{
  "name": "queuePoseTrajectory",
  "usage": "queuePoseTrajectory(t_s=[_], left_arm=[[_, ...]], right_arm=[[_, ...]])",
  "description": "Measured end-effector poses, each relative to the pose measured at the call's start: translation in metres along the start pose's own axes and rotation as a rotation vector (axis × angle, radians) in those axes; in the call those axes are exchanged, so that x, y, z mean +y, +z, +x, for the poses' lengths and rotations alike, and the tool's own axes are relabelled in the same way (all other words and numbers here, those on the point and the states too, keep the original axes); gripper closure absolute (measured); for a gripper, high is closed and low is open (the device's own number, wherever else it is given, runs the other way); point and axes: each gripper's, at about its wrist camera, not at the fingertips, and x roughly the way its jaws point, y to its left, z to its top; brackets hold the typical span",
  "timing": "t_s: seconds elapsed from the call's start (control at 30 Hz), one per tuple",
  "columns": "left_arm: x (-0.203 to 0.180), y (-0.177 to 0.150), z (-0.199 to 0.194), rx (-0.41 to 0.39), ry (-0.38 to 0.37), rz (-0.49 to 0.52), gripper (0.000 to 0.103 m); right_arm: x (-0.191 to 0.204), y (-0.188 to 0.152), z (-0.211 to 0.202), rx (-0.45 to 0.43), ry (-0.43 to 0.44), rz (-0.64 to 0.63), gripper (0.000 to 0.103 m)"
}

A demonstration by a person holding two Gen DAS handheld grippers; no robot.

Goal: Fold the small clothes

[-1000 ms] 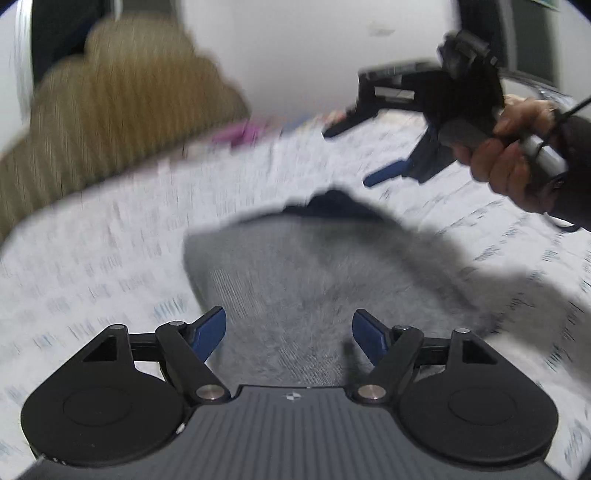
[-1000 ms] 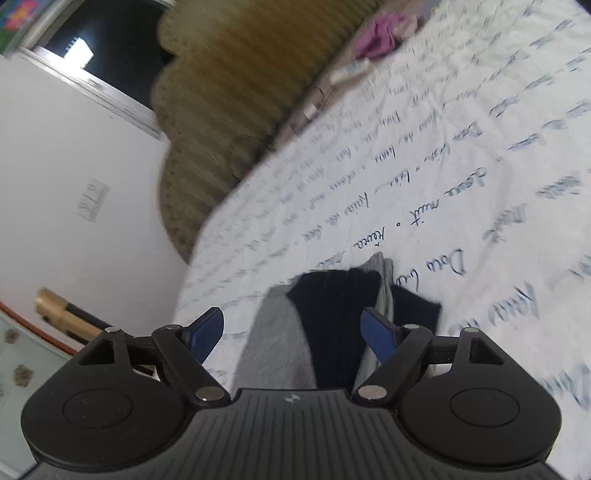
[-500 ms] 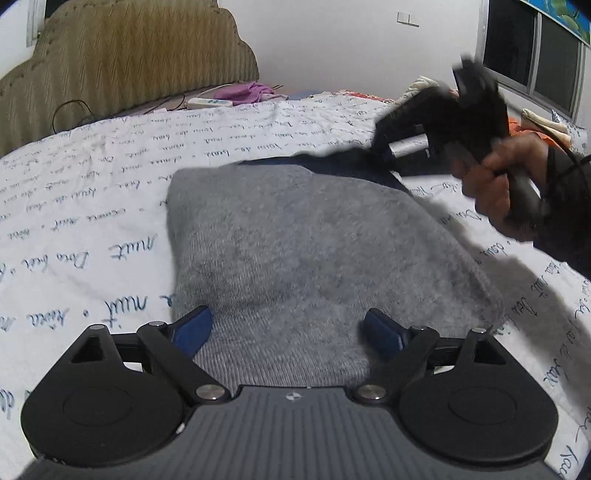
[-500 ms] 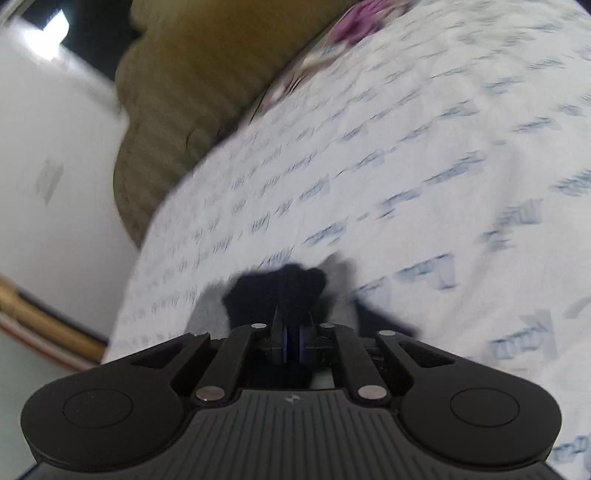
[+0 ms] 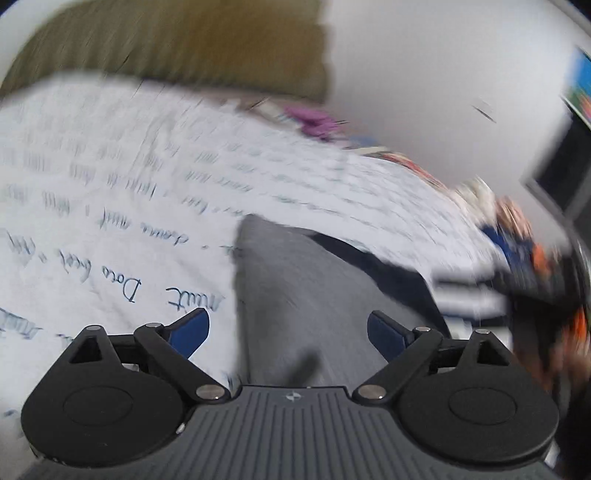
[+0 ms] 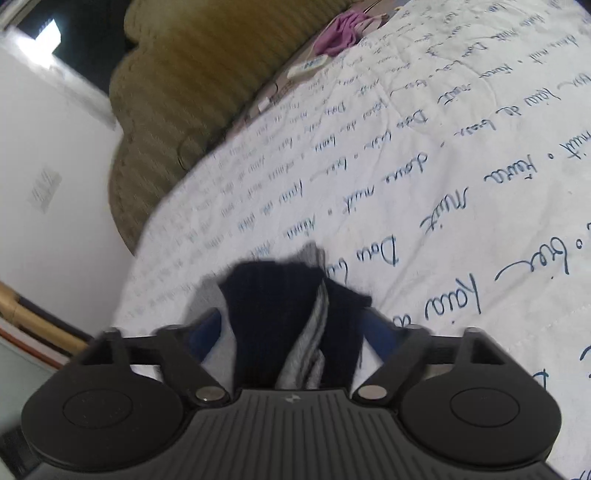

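A small grey garment (image 5: 295,295) with a dark navy part (image 5: 384,269) lies on the white bedsheet. My left gripper (image 5: 288,328) is open just above its near edge; this view is blurred. In the right wrist view the garment's navy and grey folded end (image 6: 280,310) lies between the fingers of my right gripper (image 6: 295,332), which is open around it. Whether the fingers touch the cloth I cannot tell.
The white sheet with blue handwriting print (image 6: 424,184) covers the bed. An olive padded headboard (image 6: 192,81) stands at the far end, with a purple cloth (image 6: 343,29) and a white remote (image 6: 306,66) near it. A wall and window are at the right (image 5: 554,173).
My right gripper, shut half a second ago, has opened around the garment's navy end. My left gripper stays open and has swung left, blurring its view.
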Motion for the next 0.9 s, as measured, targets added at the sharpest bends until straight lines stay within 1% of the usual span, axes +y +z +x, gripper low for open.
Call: queuePoseTrajectory(t_s=[0.03,0.07,0.1,0.13,0.17,0.2,0.23,0.27,0.3,0.37,0.4,0.43,0.47,0.5,0.53,0.57,0.6,0.63,0.67,0.7,0.73,0.8,0.83,0.87,0.9], left_arm=[[0.008,0.009,0.016,0.041,0.014,-0.074,0.013],[0.013,0.016,0.033,0.081,0.034,-0.122,0.016],[0.016,0.021,0.049,0.117,0.040,-0.143,0.020],[0.016,0.025,0.062,0.139,0.038,-0.142,0.022],[0.013,0.027,0.069,0.139,0.056,-0.121,0.042],[0.007,0.029,0.072,0.139,0.056,-0.086,0.077],[0.001,0.032,0.071,0.147,0.059,-0.066,0.076],[-0.005,0.035,0.065,0.128,0.078,-0.041,0.077],[-0.012,0.035,0.059,0.106,0.084,0.006,0.077],[-0.025,0.026,0.060,0.078,0.129,0.128,0.076],[-0.029,0.018,0.066,0.083,0.160,0.171,0.074],[-0.030,0.012,0.071,0.082,0.182,0.196,0.073],[-0.028,0.009,0.068,0.060,0.178,0.197,0.072],[-0.025,0.009,0.060,0.052,0.152,0.173,0.067],[-0.021,0.010,0.050,0.047,0.120,0.137,0.060],[-0.016,0.009,0.038,0.039,0.096,0.109,0.052],[-0.009,0.005,0.026,0.041,0.074,0.085,0.042],[-0.003,-0.001,0.013,0.051,0.054,0.065,0.039],[0.004,-0.007,0.003,0.063,0.034,0.041,0.036],[0.011,-0.016,-0.006,0.082,0.015,0.013,0.036],[0.017,-0.023,-0.010,0.110,-0.006,-0.020,0.036],[0.024,-0.040,-0.012,0.182,-0.049,-0.072,0.038],[0.021,-0.045,-0.014,0.174,-0.054,-0.056,0.038],[0.016,-0.047,-0.013,0.163,-0.037,-0.027,0.038],[0.010,-0.047,-0.010,0.170,-0.021,-0.009,0.042]], right_arm=[[0.002,-0.002,0.006,0.014,-0.028,-0.012,0.018],[0.001,-0.003,0.014,0.031,-0.039,-0.005,0.018],[-0.001,-0.005,0.022,0.051,-0.031,0.015,0.018],[-0.004,-0.007,0.029,0.062,-0.014,0.038,0.019],[-0.005,-0.010,0.033,0.049,0.002,0.048,0.042],[-0.004,-0.011,0.034,0.035,0.011,0.037,0.073],[-0.002,-0.012,0.037,0.062,0.021,0.026,0.080],[0.000,-0.013,0.034,0.053,0.025,0.011,0.081],[0.005,-0.015,0.028,0.038,0.025,-0.032,0.081],[0.008,-0.018,0.019,0.014,0.020,-0.078,0.081],[0.004,-0.019,0.021,0.012,0.001,-0.082,0.081],[-0.002,-0.020,0.028,0.025,-0.015,-0.068,0.077],[-0.009,-0.022,0.032,0.020,0.002,-0.028,0.072],[-0.015,-0.022,0.030,0.008,0.028,0.022,0.069],[-0.017,-0.022,0.028,0.010,0.039,0.063,0.059],[-0.019,-0.023,0.022,0.019,0.048,0.092,0.043],[-0.019,-0.024,0.013,0.024,0.057,0.107,0.034],[-0.018,-0.029,0.001,0.019,0.067,0.109,0.019],[-0.017,-0.036,-0.012,0.013,0.087,0.104,0.013],[-0.018,-0.045,-0.024,0.021,0.114,0.102,0.013],[-0.020,-0.057,-0.032,0.056,0.136,0.102,0.014],[-0.021,-0.083,-0.040,0.134,0.142,0.096,0.014],[-0.021,-0.096,-0.043,0.143,0.155,0.089,0.014],[-0.018,-0.105,-0.045,0.131,0.167,0.074,0.014],[-0.013,-0.110,-0.045,0.129,0.171,0.064,0.014]])
